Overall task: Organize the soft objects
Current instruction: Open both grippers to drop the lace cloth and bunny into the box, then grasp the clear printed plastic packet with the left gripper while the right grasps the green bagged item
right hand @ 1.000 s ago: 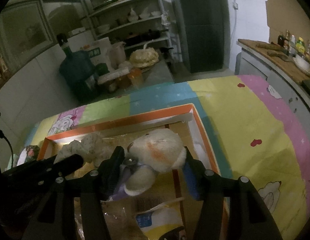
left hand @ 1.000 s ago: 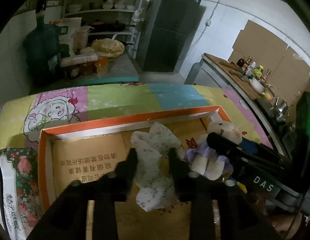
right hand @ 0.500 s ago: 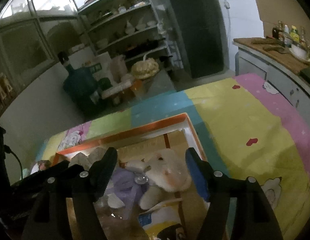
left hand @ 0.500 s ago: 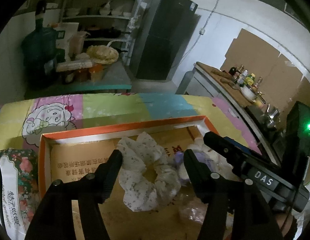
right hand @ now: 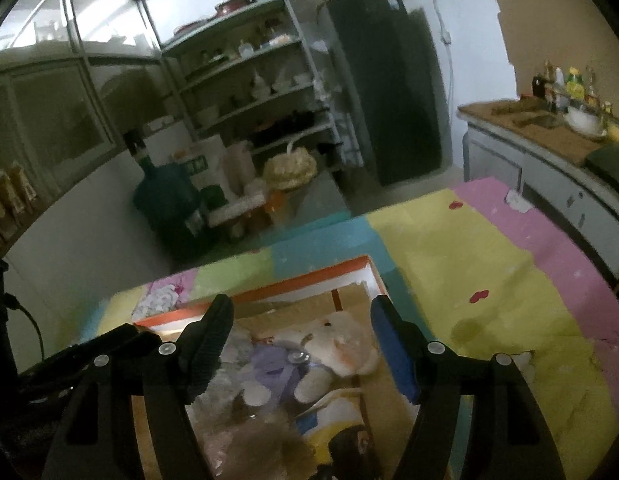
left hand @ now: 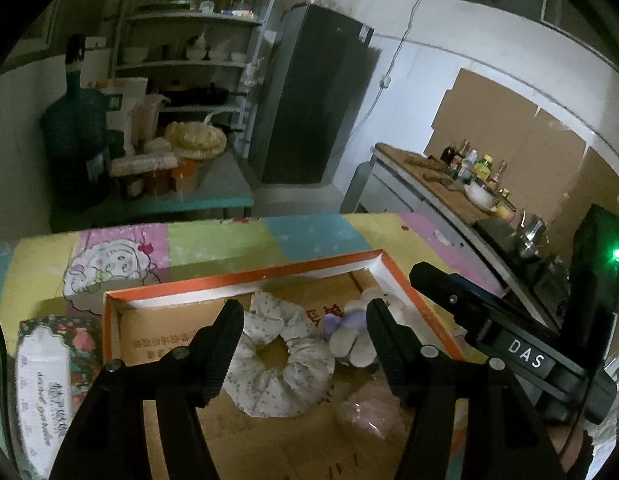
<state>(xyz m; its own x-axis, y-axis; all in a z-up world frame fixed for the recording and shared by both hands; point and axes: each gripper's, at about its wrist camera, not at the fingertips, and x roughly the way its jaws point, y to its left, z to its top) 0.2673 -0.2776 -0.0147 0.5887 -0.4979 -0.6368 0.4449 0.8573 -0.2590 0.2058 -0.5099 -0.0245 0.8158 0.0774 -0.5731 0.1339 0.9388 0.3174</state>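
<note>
One floral white scrunchie (left hand: 279,364), ring-shaped

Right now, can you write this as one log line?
left hand-held gripper: open, empty | right hand-held gripper: open, empty | scrunchie, plush: in box

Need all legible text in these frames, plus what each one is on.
"DAS": white letters on the right gripper body, seen from the left wrist view.
Red Chinese print on the cardboard floor of the orange box: upside down, too blurred to read.
Script on the floral packet left of the box: not legible.
Green label on the white bag: too small.
</note>
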